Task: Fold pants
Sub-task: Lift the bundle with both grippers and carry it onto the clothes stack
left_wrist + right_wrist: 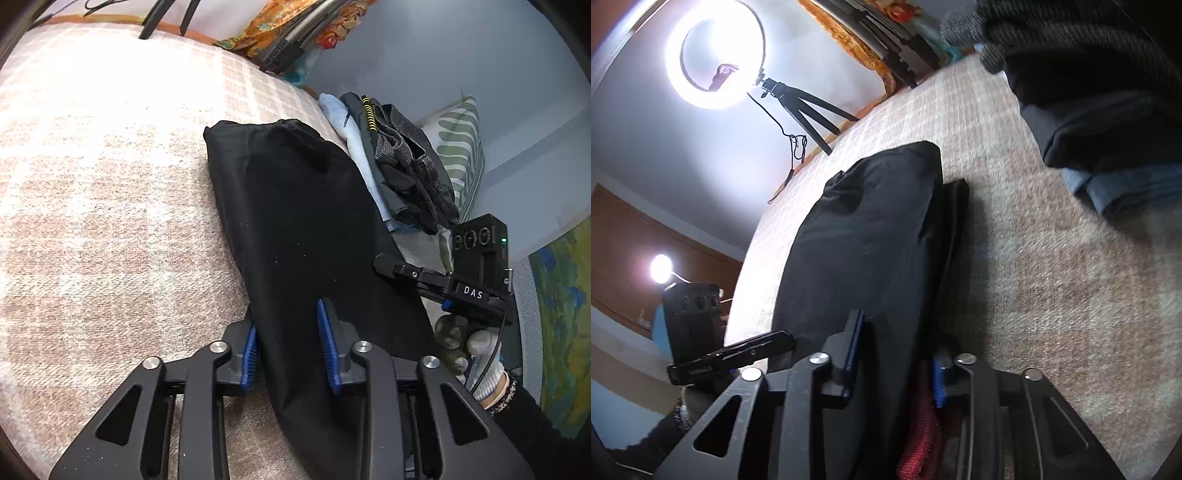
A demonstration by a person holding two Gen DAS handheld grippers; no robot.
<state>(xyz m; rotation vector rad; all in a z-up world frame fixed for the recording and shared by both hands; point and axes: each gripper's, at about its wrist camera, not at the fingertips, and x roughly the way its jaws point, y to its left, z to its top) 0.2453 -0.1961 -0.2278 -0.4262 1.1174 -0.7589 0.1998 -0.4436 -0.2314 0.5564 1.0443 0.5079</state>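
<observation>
Both tongs, left point(290, 345) and right point(899, 356), gape astride one black pants point(295, 229); one clothes stack point(399, 173) beside.

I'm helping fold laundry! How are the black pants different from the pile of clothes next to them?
The black pants lie long and flat on the blanket; the pile of clothes is stacked and rumpled. The pants are one plain colour; the pile mixes light blue, dark and grey-checked pieces. Both claws, left claw and right claw, straddle the pants; neither touches the pile. Both rest on that blanket.

Bright, ring light point(714, 59) glare blown out, fisheye edge warp, blurry clothes pile point(1089, 74) top right.
</observation>
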